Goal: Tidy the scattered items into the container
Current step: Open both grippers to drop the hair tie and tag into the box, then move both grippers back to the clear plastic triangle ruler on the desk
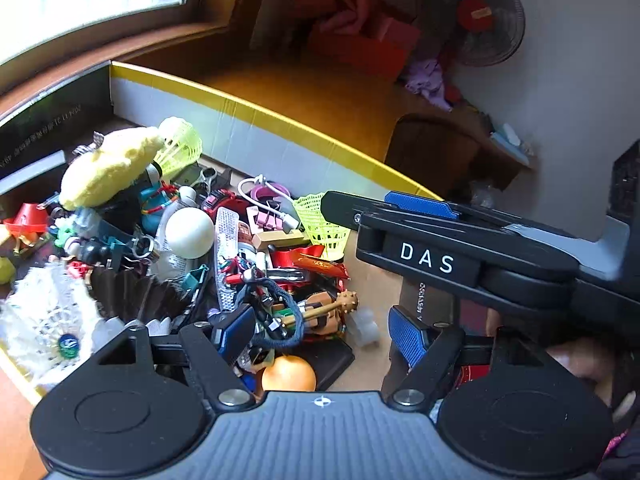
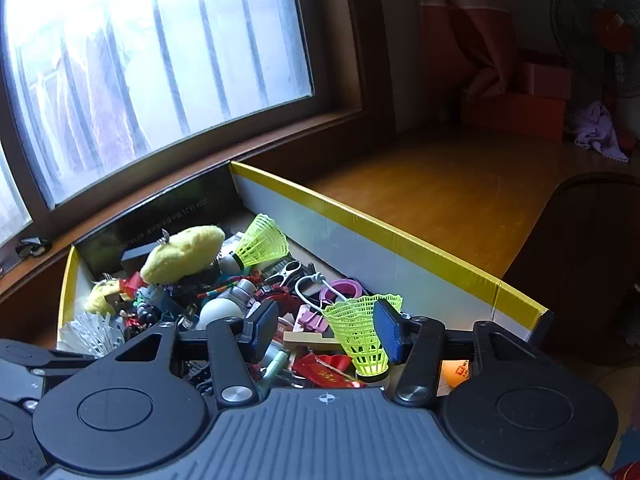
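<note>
A barred window [image 2: 160, 80] with a dark wooden sill runs along the far side of the room, and an orange-brown wooden floor [image 2: 440, 196] lies open beyond the container toward a standing fan [image 1: 472, 16] and a heap of red cloth [image 1: 352, 28]. We see the container [image 2: 400, 240], a shallow cardboard box with a yellow-taped rim and a pale inner wall, set just below the sill; its long wall crosses both views diagonally. The box is crowded at the window end: a yellow plush toy [image 1: 108, 168] tops the pile, with a white ball [image 1: 190, 232], a white charging cable [image 1: 264, 192], a toy guitar [image 1: 324, 308] and an orange ball [image 1: 289, 373] among the clutter. Bare cardboard remains only at the near corner, beside the long wall.

The left hand-held gripper [image 1: 320, 330] hangs over the pile with its blue pads apart and nothing between them; its jaws have been opening. The right hand-held gripper [image 2: 328, 334] reaches in across the near edge, jaws likewise parting. A green plastic shuttlecock [image 2: 362, 336] stands between them, cork down, close against the right-side pad; we cannot tell whether it touches. A second green shuttlecock [image 2: 260, 246] lies beside the plush toy.
</note>
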Available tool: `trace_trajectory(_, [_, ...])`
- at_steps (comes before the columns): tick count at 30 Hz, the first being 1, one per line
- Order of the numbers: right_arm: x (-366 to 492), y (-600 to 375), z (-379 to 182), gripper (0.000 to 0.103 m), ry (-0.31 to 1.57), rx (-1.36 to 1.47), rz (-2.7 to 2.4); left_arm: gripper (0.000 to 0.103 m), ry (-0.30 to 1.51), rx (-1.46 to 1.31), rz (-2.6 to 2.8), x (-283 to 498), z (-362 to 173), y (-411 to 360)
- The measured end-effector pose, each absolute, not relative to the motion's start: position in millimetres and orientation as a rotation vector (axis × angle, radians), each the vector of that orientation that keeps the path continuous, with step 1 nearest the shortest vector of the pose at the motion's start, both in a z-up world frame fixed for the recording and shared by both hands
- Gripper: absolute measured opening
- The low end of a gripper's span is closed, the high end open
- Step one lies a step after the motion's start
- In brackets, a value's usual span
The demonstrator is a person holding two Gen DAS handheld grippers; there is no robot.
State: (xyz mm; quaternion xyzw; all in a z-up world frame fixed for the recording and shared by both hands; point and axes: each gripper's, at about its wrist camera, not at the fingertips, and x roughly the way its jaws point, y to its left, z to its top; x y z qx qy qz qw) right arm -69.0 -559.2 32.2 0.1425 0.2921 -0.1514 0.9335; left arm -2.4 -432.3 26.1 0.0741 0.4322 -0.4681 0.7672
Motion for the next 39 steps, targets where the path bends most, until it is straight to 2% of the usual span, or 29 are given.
trace_trajectory(9, [-86, -528, 45, 0.073, 0.541, 0.274, -0.337, 0.077, 0.879, 0.097, -0.951, -15, 48, -364])
trace_trajectory(18, [-89, -458, 59, 0.084, 0.51, 0.223, -0.273, 0.077, 0.841, 0.049, -0.813, -23, 61, -266])
trace_trajectory(30, [-93, -333, 65, 0.088, 0.503, 0.127, -0.06, 0.079, 0.782, 0.015, -0.339, -51, 41, -82])
trace_trajectory(39, [-75, -209, 30, 0.088, 0.651, 0.09, 0.253, 0.077, 0.86, -0.068, 0.088, -79, -3, 78])
